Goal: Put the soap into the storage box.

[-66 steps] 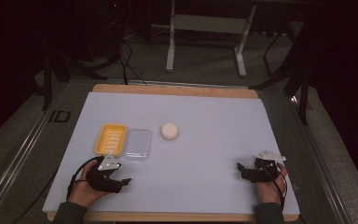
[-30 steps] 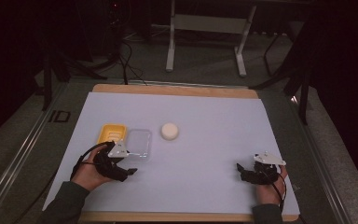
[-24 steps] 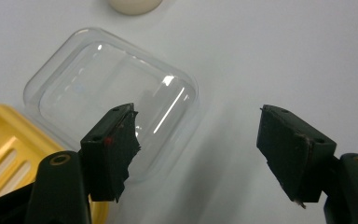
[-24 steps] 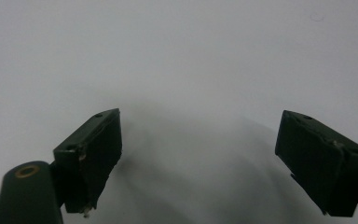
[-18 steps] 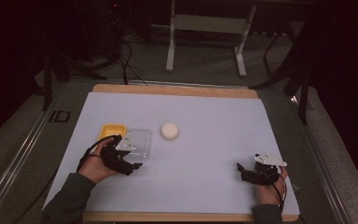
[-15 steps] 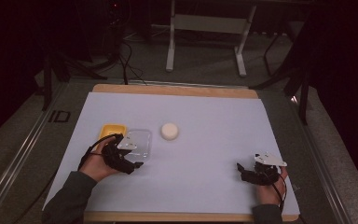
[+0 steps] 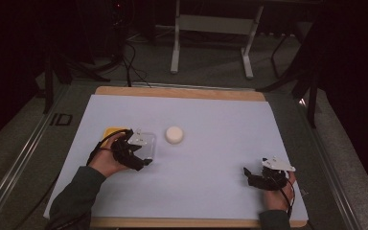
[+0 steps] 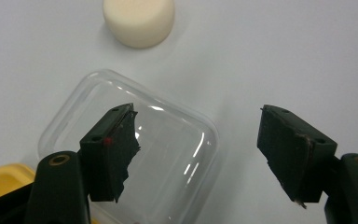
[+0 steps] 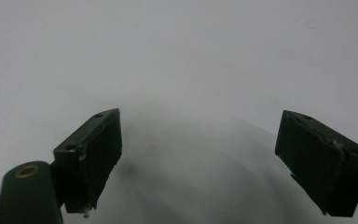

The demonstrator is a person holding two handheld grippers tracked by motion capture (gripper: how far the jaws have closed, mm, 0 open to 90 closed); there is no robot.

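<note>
Both hand-held grippers low, left (image 7: 141, 155) over clear lid (image 8: 135, 154)

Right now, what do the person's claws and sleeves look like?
Both claws, left claw and right claw, are black, each topped by a grey three-cornered plate and trailing a black cable. Jaws are dark blocky pads; the left one bears a small red dot. The sleeve is dark green-grey.

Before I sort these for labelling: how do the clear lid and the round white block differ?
The clear lid is see-through, flat and a rounded rectangle; the round white block is opaque, thick and cylindrical. The lid lies beside the yellow tray, under the left gripper; the block stands apart. Both rest on the white mat.
</note>
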